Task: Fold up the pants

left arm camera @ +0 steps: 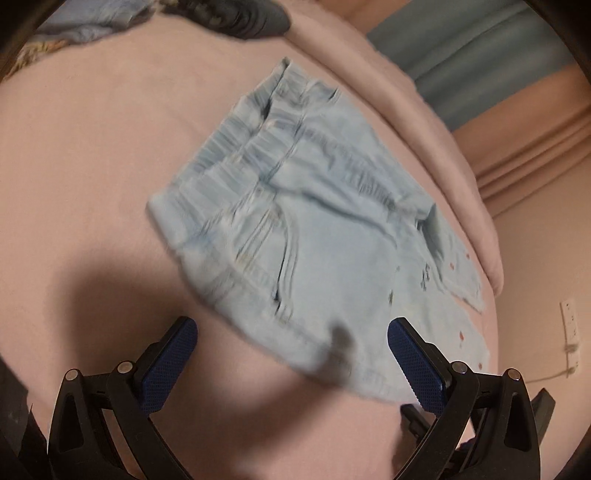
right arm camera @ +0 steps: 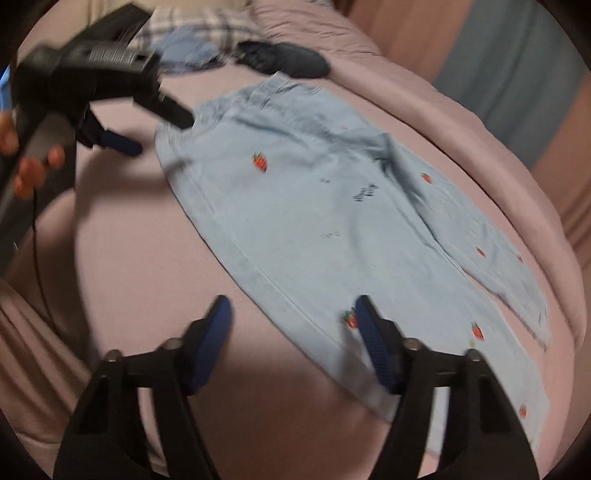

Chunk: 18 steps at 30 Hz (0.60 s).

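Both views blurred. Lower frame, left wrist view: my left gripper (left arm camera: 291,336) has its jaws standing apart above the near hem of the pants (left arm camera: 295,221), nothing pinched. Right wrist view: my right gripper (right arm camera: 291,314) likewise has its fingers spread, one pad over the denim edge, not clamped.

Mid frame: pale blue pants with small strawberry prints (right arm camera: 259,161) lie flat on the pink bedsheet (right arm camera: 129,258), waistband toward the upper left.

Upper left, further off: dark garment (right arm camera: 284,59), blue cloth (right arm camera: 188,50), plaid fabric (right arm camera: 192,22) heaped together.

Far right: pink and grey-blue curtains (left arm camera: 480,62); wall socket (left arm camera: 569,321).
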{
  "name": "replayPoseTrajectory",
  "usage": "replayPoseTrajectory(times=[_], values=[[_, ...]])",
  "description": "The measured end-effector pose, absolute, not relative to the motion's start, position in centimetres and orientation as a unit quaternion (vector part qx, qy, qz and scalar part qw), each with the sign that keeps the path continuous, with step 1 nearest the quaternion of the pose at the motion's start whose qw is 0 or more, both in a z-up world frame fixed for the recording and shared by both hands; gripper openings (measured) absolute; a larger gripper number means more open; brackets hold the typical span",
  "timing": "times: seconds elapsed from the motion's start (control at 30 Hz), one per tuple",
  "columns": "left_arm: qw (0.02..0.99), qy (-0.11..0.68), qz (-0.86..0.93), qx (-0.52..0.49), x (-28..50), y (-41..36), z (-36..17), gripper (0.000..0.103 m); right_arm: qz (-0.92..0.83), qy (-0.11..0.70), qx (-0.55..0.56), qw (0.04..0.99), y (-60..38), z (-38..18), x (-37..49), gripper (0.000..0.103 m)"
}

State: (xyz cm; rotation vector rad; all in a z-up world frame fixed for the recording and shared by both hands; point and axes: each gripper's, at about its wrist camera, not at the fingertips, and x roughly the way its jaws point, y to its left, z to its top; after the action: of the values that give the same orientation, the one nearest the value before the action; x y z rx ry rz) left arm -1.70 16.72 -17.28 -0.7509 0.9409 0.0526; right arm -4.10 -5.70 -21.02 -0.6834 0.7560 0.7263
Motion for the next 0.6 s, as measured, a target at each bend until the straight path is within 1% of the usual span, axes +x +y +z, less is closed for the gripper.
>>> replayPoseTrajectory(times=[0.03, 0.07, 0.1, 0.13, 0.17, 0.23, 0.37, 0.4, 0.43, 0.47, 0.5, 0.53, 0.57, 0.6], values=[[0.829, 0.434, 0.028, -0.35, -1.4, 16.6, -17.1, 0.081, 0.339, 0.351, -0.33, 0.808, -5.3, -21.5, -3.9, 0.045], [0.831, 0.432, 0.031, -0.349, -1.1, 16.6, -17.1, 0.069, 0.341, 0.347, -0.335, 0.807, -5.1, -21.8, -3.6, 0.034], [0.829, 0.437, 0.039, -0.347, -0.7, 16.8, -17.4, 0.04, 0.347, 0.342, -0.333, 0.807, -4.9, -21.8, -3.5, 0.025], [0.824, 0.443, 0.044, -0.351, -0.3, 17.0, -17.7, 0.022, 0.349, 0.339, -0.334, 0.807, -4.7, -21.8, -3.3, 0.021], [0.818, 0.442, 0.037, -0.366, -0.3, 17.9, -18.2, 0.021, 0.348, 0.336, -0.335, 0.808, -4.5, -21.8, -3.0, 0.015], [0.816, 0.434, 0.029, -0.381, -1.0, 18.4, -17.8, 0.02, 0.352, 0.338, -0.322, 0.811, -4.7, -20.8, -2.7, 0.013], [0.83, 0.442, 0.038, -0.339, -2.1, 18.5, -16.5, 0.021, 0.377, 0.329, -0.298, 0.813, -5.3, -18.3, -4.1, 0.012], [0.827, 0.461, 0.044, -0.317, -1.8, 18.4, -17.0, 0.025, 0.387, 0.336, -0.294, 0.807, -5.2, -18.3, -4.2, 0.012], [0.823, 0.474, 0.046, -0.31, -1.4, 18.4, -17.6, 0.026, 0.396, 0.347, -0.293, 0.798, -5.0, -18.9, -4.3, 0.013], [0.82, 0.476, 0.04, -0.315, -1.3, 18.5, -17.8, 0.026, 0.397, 0.36, -0.304, 0.788, -4.6, -20.2, -4.2, 0.017], [0.82, 0.478, 0.035, -0.312, -1.3, 18.7, -17.5, 0.029, 0.391, 0.376, -0.315, 0.779, -4.3, -21.6, -4.0, 0.023], [0.821, 0.487, 0.034, -0.296, -1.4, 18.7, -16.8, 0.036, 0.384, 0.383, -0.315, 0.779, -4.2, -22.3, -3.8, 0.023], [0.825, 0.495, 0.042, -0.269, -1.7, 18.7, -16.0, 0.043, 0.385, 0.383, -0.303, 0.783, -4.4, -21.9, -3.7, 0.026], [0.833, 0.494, 0.05, -0.244, -2.0, 18.8, -15.2, 0.052, 0.39, 0.393, -0.283, 0.784, -4.6, -21.2, -3.3, 0.032]])
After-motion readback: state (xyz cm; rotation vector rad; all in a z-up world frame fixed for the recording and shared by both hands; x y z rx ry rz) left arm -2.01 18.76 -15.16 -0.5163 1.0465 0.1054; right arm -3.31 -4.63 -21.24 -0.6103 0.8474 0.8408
